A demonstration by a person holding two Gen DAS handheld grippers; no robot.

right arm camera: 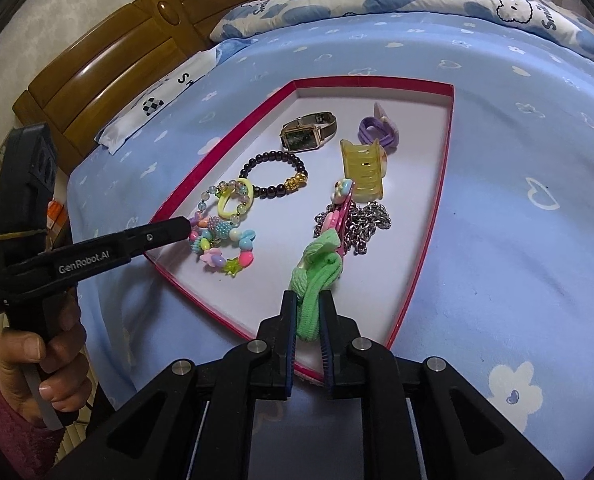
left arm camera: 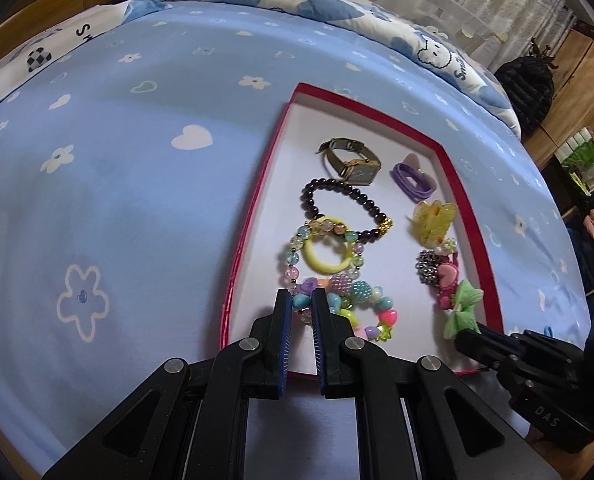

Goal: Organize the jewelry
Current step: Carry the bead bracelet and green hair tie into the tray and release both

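Two grippers busy here: right gripper (right arm camera: 308, 312) pinches the green scrunchie (right arm camera: 317, 268) at the red tray's (right arm camera: 437, 208) near edge, left gripper (left arm camera: 301, 304) clamps the colourful bead bracelet (left arm camera: 361, 304) just leftward.

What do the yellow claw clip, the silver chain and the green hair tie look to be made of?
Claw clip: seemingly translucent plastic, glossy; light passes through its yellow teeth.
Chain: probably metal, polished silver; its interlocked links show bright glints.
Green hair tie: soft knitted or towelling-like fabric, matte; it bunches and squashes between the right gripper pads.
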